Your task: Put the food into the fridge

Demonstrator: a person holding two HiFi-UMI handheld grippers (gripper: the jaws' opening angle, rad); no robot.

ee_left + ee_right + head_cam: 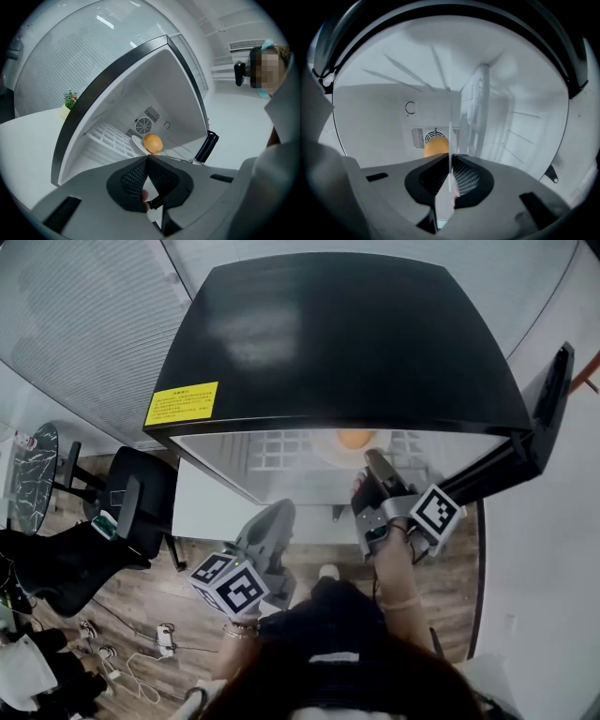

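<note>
An orange (354, 439) lies on a white plate (325, 450) on the wire shelf (108, 138) inside the open black fridge (347, 334). My right gripper (374, 465) reaches into the fridge opening. In the right gripper view the plate's thin rim (450, 140) stands edge-on between the jaws, which are shut on it, with the orange (436, 146) just beyond. My left gripper (277, 521) hangs lower, outside the fridge's front, shut with nothing in it. From the left gripper view the orange (153, 143) shows on the plate (137, 143) in front of the fan vent (144, 125).
The fridge door (548, 399) stands open at the right. A yellow label (181, 403) sits on the fridge's top left corner. A black office chair (131, 498) and cables lie on the wooden floor at the left. A person (274, 93) stands at the right of the left gripper view.
</note>
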